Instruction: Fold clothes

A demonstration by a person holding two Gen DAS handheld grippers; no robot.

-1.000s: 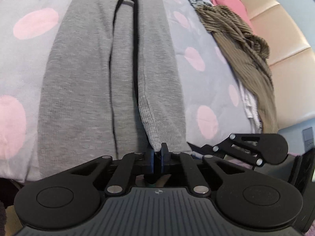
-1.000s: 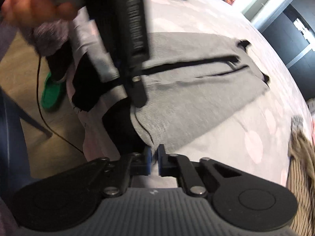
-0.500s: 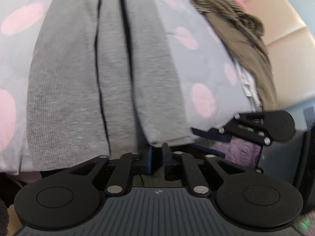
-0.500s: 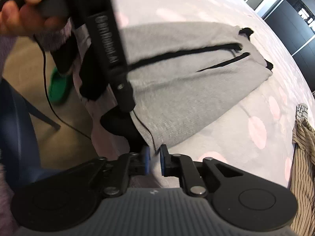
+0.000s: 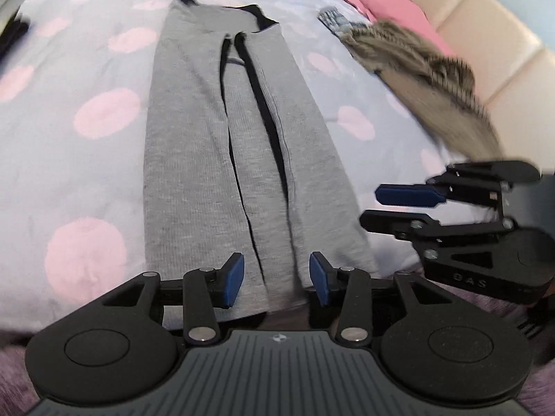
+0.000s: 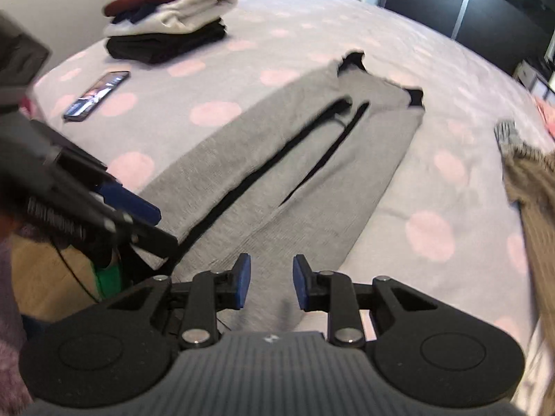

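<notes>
A grey garment with black trim [image 5: 215, 145] lies flat on the spotted bedspread, folded lengthwise into a long strip; it also fills the middle of the right wrist view [image 6: 284, 159]. My left gripper [image 5: 275, 279] hovers over its near hem, jaws opening, and the blue pads [image 5: 234, 279] stand clear of the cloth. My right gripper [image 6: 267, 281] hangs above the same hem, jaws opening too, nothing pinched between them. The right gripper [image 5: 406, 204] shows from the side in the left wrist view, and the left gripper [image 6: 138, 218] shows at the left of the right wrist view.
A stack of folded clothes [image 6: 170, 17] and a phone [image 6: 97, 95] lie at the far left of the bed [image 6: 433, 79]. An olive striped garment [image 5: 426, 83] and pink cloth [image 5: 392, 7] sit along the right by a padded headboard [image 5: 485, 27]. Bare floor [image 6: 48, 277] shows beyond the bed edge.
Both grippers have let go of the grey garment's hem and opened. Both have lifted and pulled back, so the whole garment now shows lying flat.
</notes>
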